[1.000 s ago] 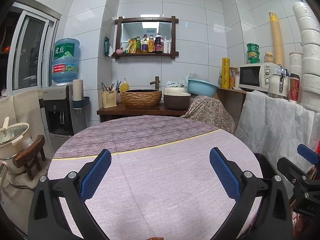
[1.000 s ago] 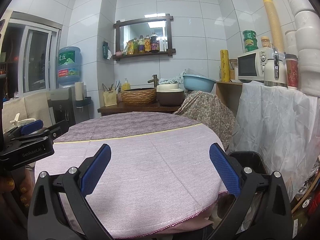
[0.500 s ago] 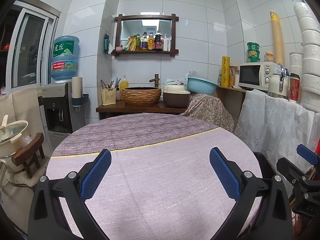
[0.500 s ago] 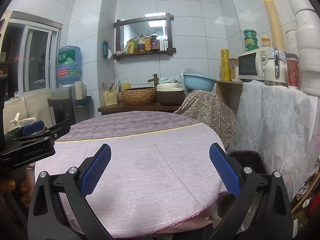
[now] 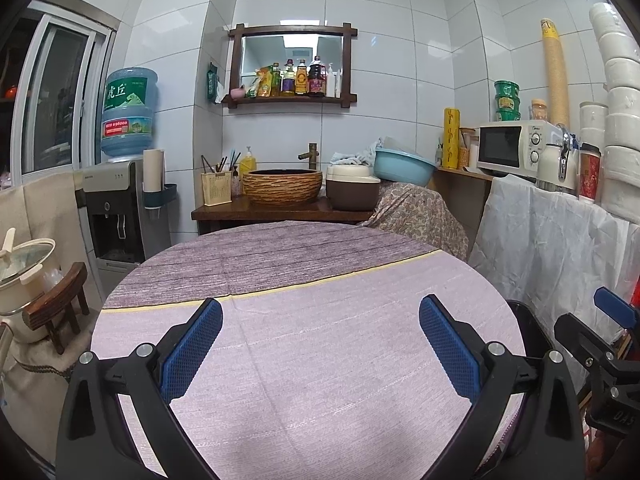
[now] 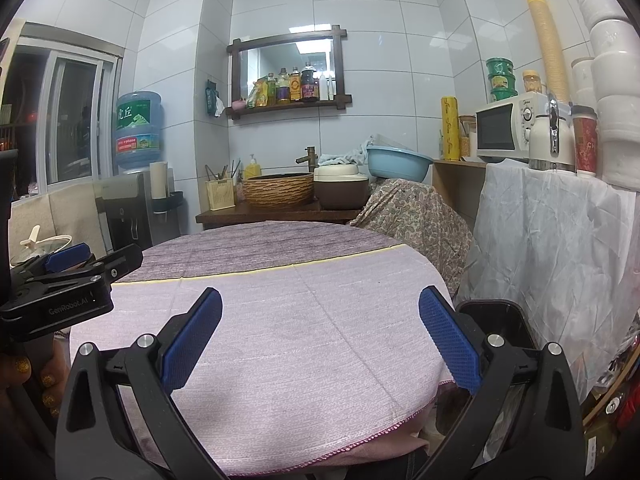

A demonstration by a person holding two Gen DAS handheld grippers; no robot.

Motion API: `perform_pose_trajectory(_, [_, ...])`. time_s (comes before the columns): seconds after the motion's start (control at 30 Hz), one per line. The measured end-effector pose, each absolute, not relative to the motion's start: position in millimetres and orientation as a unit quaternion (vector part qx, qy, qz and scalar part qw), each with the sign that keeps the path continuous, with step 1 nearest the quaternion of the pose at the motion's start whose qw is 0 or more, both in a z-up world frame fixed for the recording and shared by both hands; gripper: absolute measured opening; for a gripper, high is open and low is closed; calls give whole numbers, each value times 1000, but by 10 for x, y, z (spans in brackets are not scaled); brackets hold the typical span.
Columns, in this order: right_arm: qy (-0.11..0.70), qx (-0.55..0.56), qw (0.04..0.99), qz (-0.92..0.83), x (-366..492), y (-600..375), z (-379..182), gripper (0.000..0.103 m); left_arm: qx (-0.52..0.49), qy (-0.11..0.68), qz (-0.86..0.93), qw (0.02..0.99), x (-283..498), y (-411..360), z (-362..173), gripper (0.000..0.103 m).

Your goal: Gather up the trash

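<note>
Purple woven cloth with a yellow stripe is draped over the round bench (image 5: 320,360). Both blue-padded tools are held spread wide with nothing pinched: the left hand-held gripper (image 5: 320,344) and the right hand-held gripper (image 6: 320,340). A black trash bin (image 6: 496,320) is tucked just beside the bench's right edge, half hidden by a finger. Its contents can't really be made out.

A matt, woven purple cloth (image 5: 304,380) covers the round table, glossy white tiles (image 5: 400,60) line the walls, the sink basin (image 5: 282,186) looks like rough wicker on a dark wooden counter (image 5: 280,213), and crinkled white plastic sheeting (image 6: 548,232) drapes beside a smooth black plastic bin (image 6: 496,320).
</note>
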State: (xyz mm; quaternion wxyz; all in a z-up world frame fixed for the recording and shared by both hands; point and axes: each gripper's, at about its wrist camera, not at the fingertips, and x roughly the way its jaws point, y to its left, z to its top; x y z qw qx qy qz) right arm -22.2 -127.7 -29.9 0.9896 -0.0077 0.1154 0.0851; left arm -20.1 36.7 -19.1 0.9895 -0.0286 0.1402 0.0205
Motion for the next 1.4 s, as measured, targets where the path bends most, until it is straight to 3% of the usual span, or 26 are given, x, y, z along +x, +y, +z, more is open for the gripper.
perform_pose_trajectory(1.4, [124, -6, 988, 91, -199, -1285, -307, 97, -31, 152, 25, 988, -175, 375, -233, 98])
